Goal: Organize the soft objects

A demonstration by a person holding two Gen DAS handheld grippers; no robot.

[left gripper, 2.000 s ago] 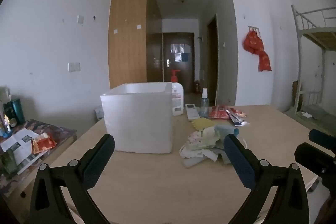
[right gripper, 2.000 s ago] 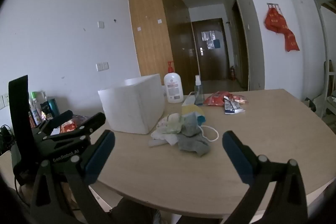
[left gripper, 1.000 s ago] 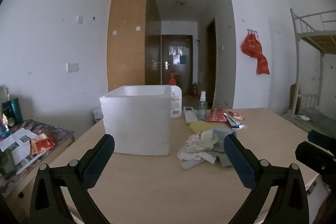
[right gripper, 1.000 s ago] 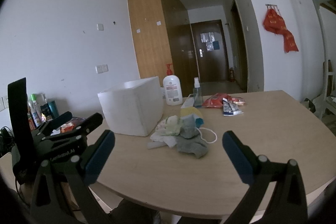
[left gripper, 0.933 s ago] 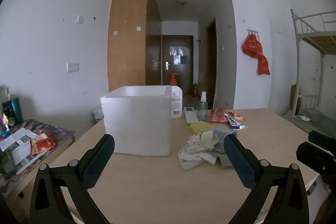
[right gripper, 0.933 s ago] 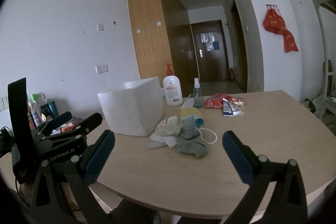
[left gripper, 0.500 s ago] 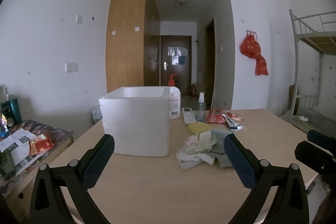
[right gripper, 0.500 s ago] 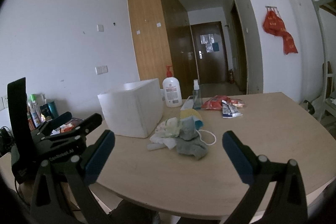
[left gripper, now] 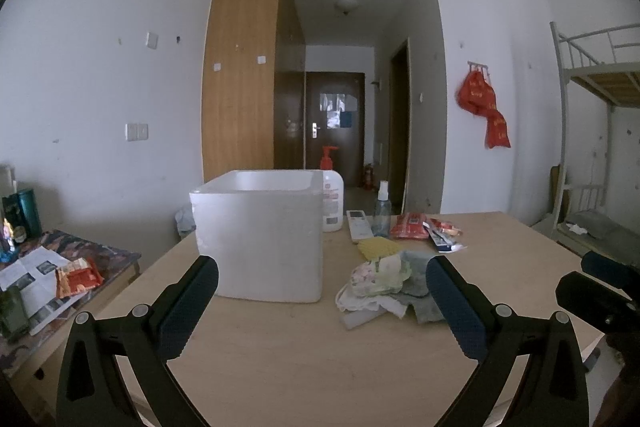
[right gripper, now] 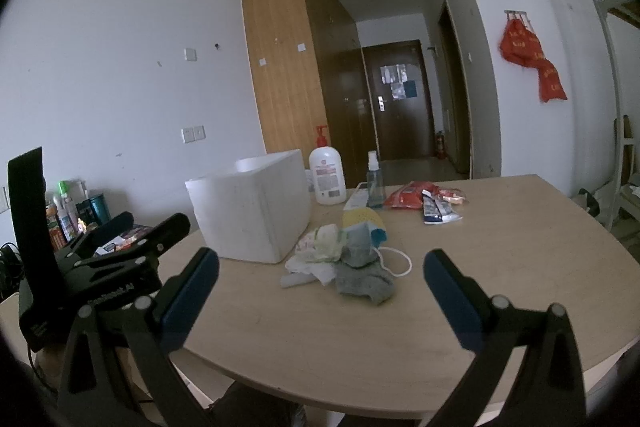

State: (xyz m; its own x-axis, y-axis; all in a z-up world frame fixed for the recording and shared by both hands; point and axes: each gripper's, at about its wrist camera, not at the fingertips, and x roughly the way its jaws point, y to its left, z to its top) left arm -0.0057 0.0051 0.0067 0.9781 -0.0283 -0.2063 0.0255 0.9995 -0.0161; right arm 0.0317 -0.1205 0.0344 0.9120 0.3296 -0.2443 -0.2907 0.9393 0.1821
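Left gripper (left gripper: pixel 322 301) and right gripper (right gripper: pixel 321 289) both spread wide, empty, above wooden table (right gripper: pixel 500 259); soft pile (right gripper: pixel 344 255) lies beside white foam box (left gripper: pixel 260 235), box interior hidden, pile's items hard to separate; bunk bed (left gripper: pixel 596 75) cut off, white walls

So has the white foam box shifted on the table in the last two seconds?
No. The white foam box keeps its spot beside the lotion bottle; only the camera view drifted slightly.
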